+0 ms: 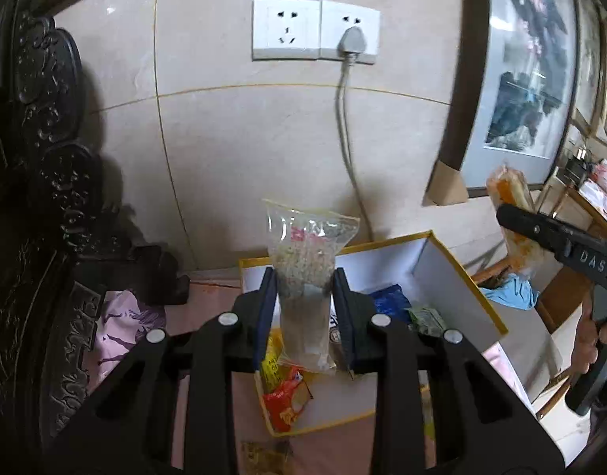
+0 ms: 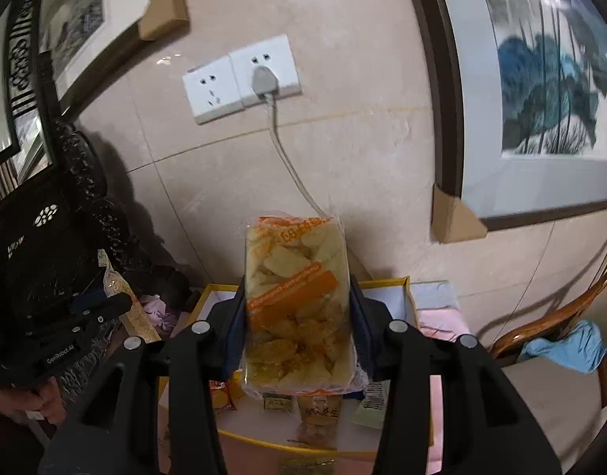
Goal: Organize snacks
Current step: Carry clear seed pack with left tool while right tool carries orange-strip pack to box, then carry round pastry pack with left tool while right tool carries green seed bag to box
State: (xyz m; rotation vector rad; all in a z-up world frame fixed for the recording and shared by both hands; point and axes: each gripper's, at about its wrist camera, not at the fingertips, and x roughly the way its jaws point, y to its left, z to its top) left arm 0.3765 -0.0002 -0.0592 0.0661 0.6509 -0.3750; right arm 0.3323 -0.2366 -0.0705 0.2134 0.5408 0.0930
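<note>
While your left gripper (image 1: 305,277) fingers clamp a clear grain bag (image 1: 307,273) above the yellow-edged box (image 1: 454,277), your right gripper (image 2: 297,308) fingers pinch the orange snack pack (image 2: 297,301) over it.

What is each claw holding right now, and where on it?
Left claw: clear grain bag, pinched across its middle. Right claw: orange-labelled snack pack, clamped by its two long sides.

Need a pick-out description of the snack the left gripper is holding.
Find the white double wall socket with the grey plug; below it sits an open yellow-rimmed box. Above the box, the left gripper clamps a clear bag of fine grey-beige grains. The right gripper's pack is orange-printed with chunky yellow pieces.
</note>
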